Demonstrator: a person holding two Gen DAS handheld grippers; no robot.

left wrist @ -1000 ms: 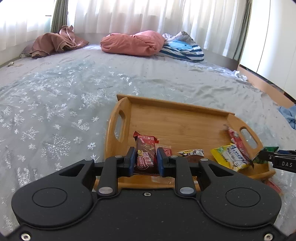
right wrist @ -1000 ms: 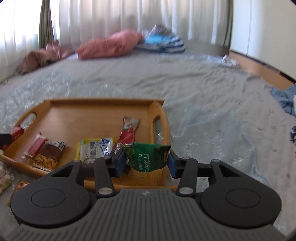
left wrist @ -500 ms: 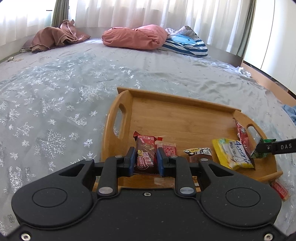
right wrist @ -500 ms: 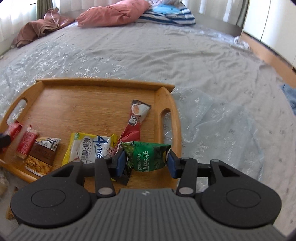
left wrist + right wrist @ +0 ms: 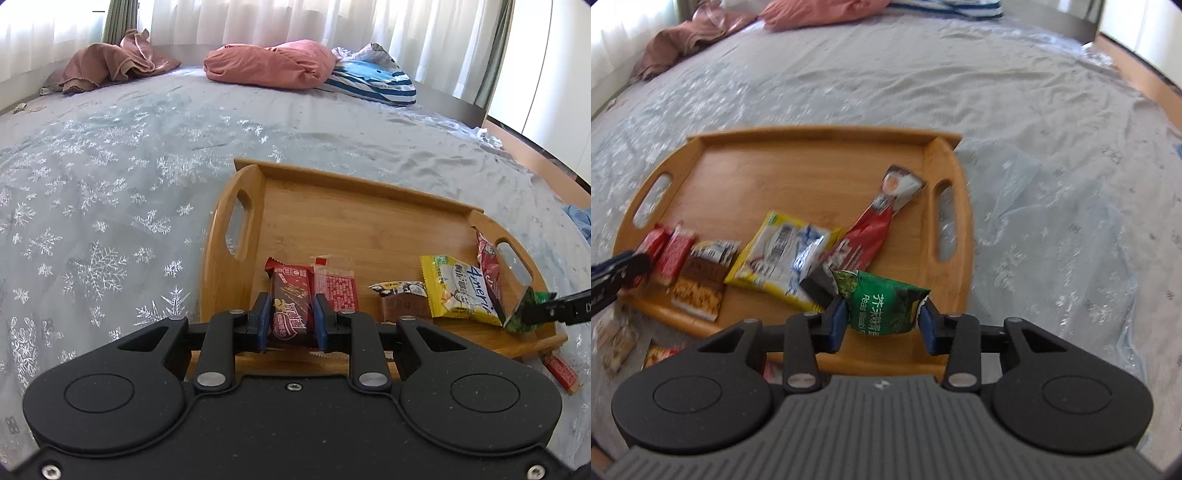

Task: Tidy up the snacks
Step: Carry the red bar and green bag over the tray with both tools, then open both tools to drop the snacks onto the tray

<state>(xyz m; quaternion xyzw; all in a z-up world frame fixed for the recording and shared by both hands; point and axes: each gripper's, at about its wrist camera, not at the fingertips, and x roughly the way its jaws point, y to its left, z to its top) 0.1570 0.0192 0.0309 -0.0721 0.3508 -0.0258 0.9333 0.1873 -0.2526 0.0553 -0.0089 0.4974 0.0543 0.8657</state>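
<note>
A bamboo tray [image 5: 354, 218] [image 5: 798, 158] lies on the bed. My left gripper [image 5: 290, 321] is shut on a dark red bar [image 5: 290, 299] over the tray's near left corner. My right gripper [image 5: 882, 317] is shut on a green peas packet [image 5: 882, 302] over the tray's near right part; it also shows in the left wrist view [image 5: 532, 306]. In the tray lie a pink-red bar [image 5: 336, 288], a brown snack [image 5: 400, 299], a yellow packet [image 5: 458, 291] [image 5: 783, 254] and a long red sachet [image 5: 875, 225].
Loose snacks lie on the bedsheet by the tray's near edge [image 5: 620, 339] [image 5: 561, 373]. A pink pillow [image 5: 269, 64], a striped cushion [image 5: 373, 79] and a brown cloth [image 5: 110, 62] lie at the bed's far side. Clear plastic [image 5: 1034, 221] lies right of the tray.
Both grippers have risen and tilted down over the tray, each still holding its snack. The right gripper has moved further in over the tray's near right part.
</note>
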